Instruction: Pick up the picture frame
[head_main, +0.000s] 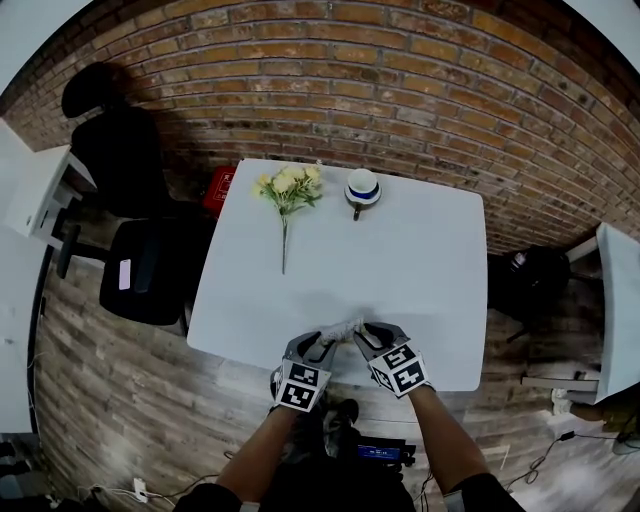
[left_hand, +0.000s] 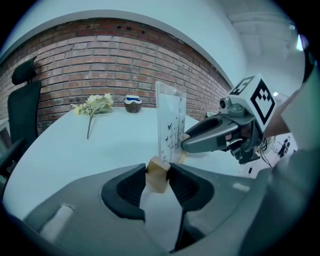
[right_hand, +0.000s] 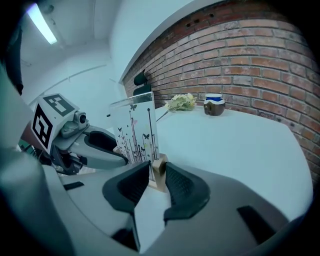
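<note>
Red brick wall (head_main: 400, 60), wood plank floor (head_main: 110, 395), white table (head_main: 420, 270), black office chair (head_main: 160, 275)

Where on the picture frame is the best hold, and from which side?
Take the clear butterfly-print picture frame by its pale wooden foot blocks, left gripper on one end, right gripper on the other, coming in low along the white table. The panel is thin and upright; the blocks are squared and fit between the jaws.
</note>
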